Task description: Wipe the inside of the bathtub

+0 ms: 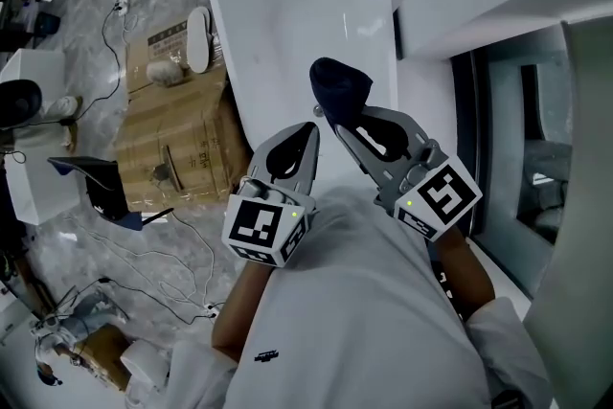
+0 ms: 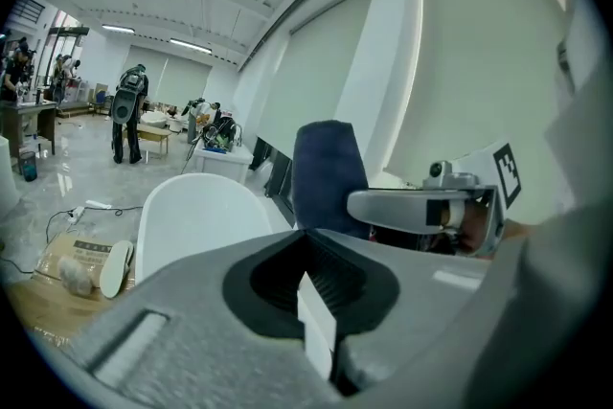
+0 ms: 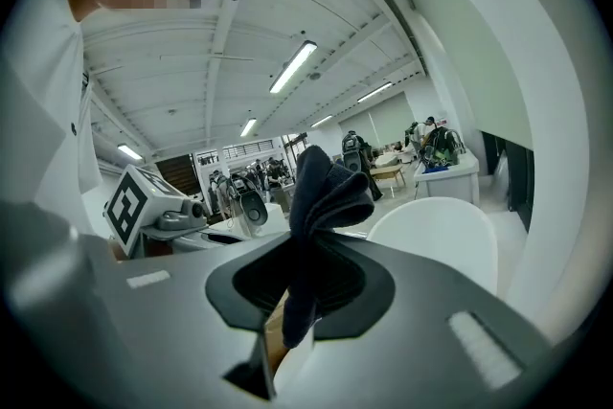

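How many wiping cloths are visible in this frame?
1: a dark blue cloth pinched in the right claw, seen against the white bathtub. Others may be hidden from these views.

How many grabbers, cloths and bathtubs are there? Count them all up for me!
Grippers: 2 (left gripper, right gripper)
Dark blue cloth: 1, pinched in the right gripper
White bathtub: 1
Total: 4
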A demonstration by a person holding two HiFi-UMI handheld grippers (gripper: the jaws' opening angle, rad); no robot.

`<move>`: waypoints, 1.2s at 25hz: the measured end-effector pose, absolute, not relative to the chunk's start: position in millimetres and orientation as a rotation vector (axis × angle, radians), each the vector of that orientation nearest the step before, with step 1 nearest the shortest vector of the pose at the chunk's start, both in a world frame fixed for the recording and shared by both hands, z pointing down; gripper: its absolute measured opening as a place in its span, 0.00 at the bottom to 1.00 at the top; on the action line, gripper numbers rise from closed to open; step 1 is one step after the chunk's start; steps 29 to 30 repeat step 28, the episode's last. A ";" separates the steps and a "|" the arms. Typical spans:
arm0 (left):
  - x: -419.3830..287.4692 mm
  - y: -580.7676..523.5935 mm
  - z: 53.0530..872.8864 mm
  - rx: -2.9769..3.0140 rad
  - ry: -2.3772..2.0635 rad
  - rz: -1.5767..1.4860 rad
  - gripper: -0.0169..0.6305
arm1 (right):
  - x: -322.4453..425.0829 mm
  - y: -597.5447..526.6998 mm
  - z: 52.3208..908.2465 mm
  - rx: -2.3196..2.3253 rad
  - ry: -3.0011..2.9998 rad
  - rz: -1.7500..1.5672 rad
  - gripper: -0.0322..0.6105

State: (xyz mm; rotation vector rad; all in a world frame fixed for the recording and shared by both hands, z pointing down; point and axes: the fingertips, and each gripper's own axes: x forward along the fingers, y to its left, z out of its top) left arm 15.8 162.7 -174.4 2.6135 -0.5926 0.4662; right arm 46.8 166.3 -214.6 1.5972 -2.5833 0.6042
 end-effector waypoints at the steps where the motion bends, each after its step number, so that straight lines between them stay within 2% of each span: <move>1: 16.7 162.1 -175.9 2.617 -0.595 0.461 0.03 | 48.4 165.9 -215.0 1.602 -2.581 0.605 0.13; 30: 15.6 156.5 -181.0 2.575 -0.657 0.400 0.03 | 50.0 168.0 -225.4 1.625 -2.537 0.531 0.13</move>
